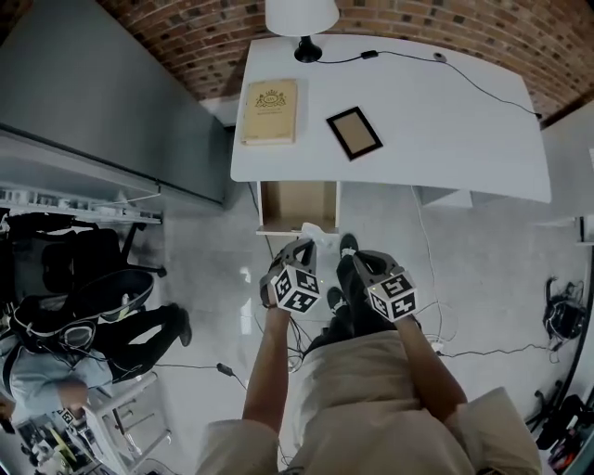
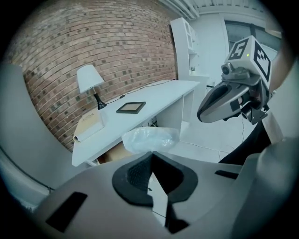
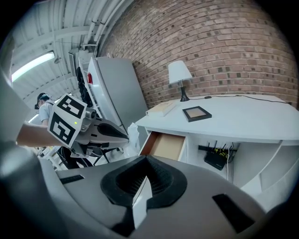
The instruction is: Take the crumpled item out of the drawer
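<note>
- The crumpled item (image 2: 149, 139) is a whitish, see-through wad of thin plastic film, creased and puffed, wider than the tool tips that hold it.
- It is pinched at the very tips of the left tool (image 2: 150, 156), whose jaws are drawn narrow on its near edge. The wad sticks out ahead of those tips in the air, clear of the drawer.
- The drawer (image 3: 166, 144) stands pulled out under the white counter (image 1: 445, 139), ahead of both tools and lower. Only its light wooden bottom shows inside.
- The right tool (image 3: 147, 158) hangs just beside the left one, on its right, jaws together with nothing between them.
- On the counter, beyond the tools, lie a tan book (image 1: 270, 111) and a dark picture frame (image 1: 354, 132). A lamp (image 1: 302, 19) stands at the far edge.
</note>
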A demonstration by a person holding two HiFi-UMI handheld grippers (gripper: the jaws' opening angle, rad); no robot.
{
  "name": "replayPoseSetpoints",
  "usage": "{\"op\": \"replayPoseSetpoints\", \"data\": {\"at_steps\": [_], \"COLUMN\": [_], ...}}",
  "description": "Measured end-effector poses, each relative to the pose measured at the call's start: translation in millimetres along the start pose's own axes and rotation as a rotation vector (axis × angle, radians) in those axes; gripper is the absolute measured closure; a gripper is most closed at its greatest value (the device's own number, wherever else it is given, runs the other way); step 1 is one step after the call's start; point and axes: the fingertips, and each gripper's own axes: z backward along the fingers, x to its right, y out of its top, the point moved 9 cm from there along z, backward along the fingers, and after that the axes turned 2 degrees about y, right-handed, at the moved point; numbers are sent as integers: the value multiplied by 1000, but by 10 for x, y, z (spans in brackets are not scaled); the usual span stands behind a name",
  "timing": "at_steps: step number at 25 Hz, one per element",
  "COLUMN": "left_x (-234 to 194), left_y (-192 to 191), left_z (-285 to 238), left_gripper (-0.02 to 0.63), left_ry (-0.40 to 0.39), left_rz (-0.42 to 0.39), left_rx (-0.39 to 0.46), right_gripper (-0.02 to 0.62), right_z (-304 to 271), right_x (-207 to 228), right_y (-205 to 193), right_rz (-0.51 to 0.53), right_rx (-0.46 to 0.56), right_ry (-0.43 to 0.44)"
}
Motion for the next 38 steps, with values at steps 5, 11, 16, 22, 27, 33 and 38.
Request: {"op": "replayPoseSetpoints", "data": {"at_steps": [5, 11, 16, 22, 27, 33, 38], "left_x": [7, 7, 104, 184, 254, 308, 355], "left_y": [96, 172, 210, 309, 220, 87, 24], "left_z": [301, 615, 766, 968, 1112, 1225, 1258], "left_gripper": [589, 589, 589, 589, 589, 589, 589], "left_ry": [47, 98, 131, 146, 196, 193, 188], "left_rz": [99, 223, 333, 440, 491, 558, 561], "left_rx": [42, 95, 135, 202, 233, 271, 269], "right_gripper": [571, 571, 571, 571, 571, 571, 571], "right_z": [134, 246, 316, 413, 464, 519, 533], "right_x": [-105, -205, -239, -302, -350, -407, -407], "right_y": [87, 219, 222, 211, 109, 45, 19], "right_rz": [-6, 7, -2, -40, -60, -63, -61], "right_rx": [26, 59, 46, 77, 84, 95, 107], "right_ry": [11, 13, 10, 8, 3, 5, 8]}}
